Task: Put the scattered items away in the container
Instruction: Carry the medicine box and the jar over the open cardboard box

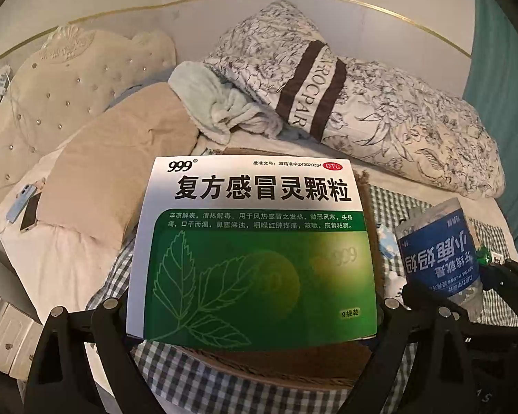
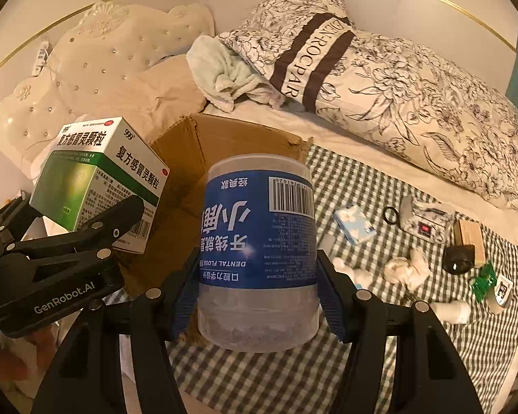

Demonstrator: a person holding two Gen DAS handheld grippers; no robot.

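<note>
"999" and "OTC" on medicine box (image 1: 255,241), "DENTAL FLOSS" on jar (image 2: 259,252)

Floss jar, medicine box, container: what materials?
Floss jar: clear, slightly frosted plastic, contents show through; glossy blue label. Medicine box: printed paperboard, sharp folded edges, slight sheen. Container: brown corrugated cardboard, matte, torn rim.

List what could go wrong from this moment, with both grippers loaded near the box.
The left gripper and right gripper converge on one cardboard box, so they could collide. The inverted dental floss jar is smooth and might slip. The medicine box blocks the left wrist view, risking a misplaced drop.
</note>
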